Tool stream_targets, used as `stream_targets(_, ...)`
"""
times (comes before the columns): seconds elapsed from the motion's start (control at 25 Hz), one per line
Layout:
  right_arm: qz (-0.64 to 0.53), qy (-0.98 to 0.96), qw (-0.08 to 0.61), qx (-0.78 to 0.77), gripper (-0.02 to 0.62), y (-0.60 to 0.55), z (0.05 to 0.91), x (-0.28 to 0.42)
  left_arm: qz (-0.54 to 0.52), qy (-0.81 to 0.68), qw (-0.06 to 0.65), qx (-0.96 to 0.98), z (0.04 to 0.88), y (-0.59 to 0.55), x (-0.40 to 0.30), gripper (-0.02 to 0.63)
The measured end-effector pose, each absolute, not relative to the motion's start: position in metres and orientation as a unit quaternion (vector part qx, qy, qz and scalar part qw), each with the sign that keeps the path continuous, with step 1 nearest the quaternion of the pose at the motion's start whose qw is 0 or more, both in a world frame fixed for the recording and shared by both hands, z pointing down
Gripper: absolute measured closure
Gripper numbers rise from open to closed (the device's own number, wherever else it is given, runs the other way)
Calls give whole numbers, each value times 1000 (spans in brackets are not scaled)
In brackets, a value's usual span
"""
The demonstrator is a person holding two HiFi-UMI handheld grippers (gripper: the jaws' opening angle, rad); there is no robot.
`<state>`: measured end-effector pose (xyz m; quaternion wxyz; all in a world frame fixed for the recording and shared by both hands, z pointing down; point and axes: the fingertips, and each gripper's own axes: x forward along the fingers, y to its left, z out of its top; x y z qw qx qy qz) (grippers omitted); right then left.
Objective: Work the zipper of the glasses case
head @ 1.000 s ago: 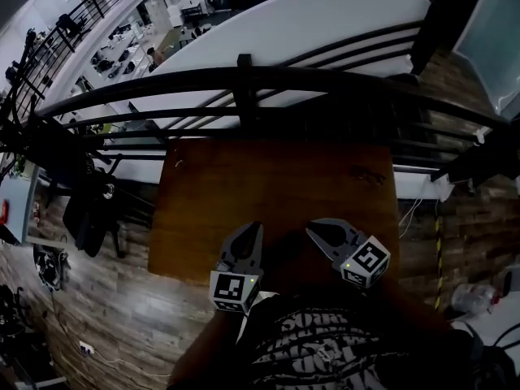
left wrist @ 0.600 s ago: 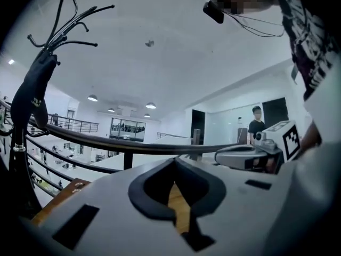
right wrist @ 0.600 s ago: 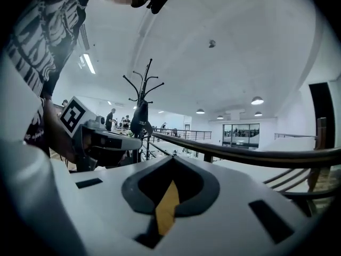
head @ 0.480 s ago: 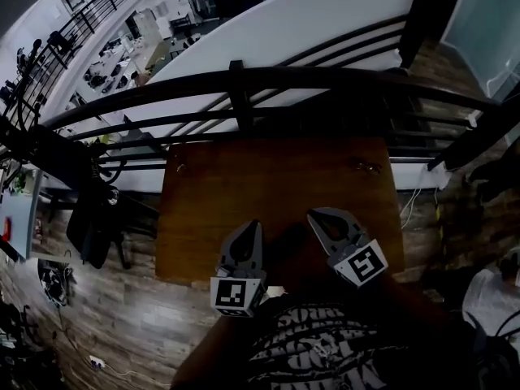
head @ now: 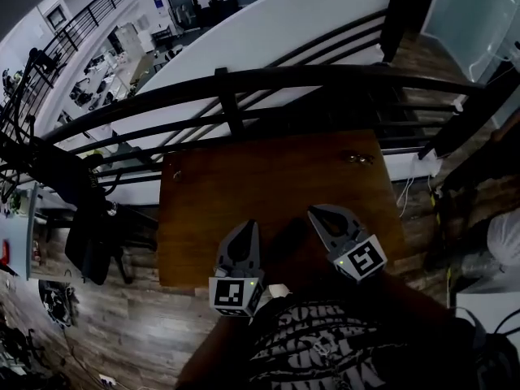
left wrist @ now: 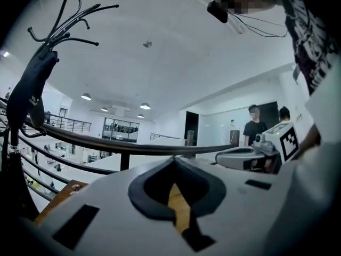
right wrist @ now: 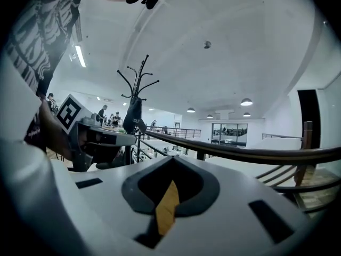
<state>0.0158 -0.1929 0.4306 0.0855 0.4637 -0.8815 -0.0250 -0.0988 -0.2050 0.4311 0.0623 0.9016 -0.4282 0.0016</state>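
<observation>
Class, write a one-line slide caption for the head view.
Shut and empty, the left gripper and right gripper hover over the near edge of a wooden table beside a black railing.

Left tool (head: 250, 227) and right tool (head: 315, 214) side by side over the near edge of the surface (head: 244, 177) — railing (head: 268, 78) behind.

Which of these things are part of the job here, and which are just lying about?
For the job: left gripper, fingers shut, empty; right gripper, the same; wooden table. No glasses case that I can make out.
Just about: small object near the table's far right corner; railing; coat stand; bystanders.
</observation>
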Motion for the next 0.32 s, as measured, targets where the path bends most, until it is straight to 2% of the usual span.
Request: stream_targets(0.32,-19,-876,92,474,597,-181,430,31,6,-416,62,907,428,-199,-86,598)
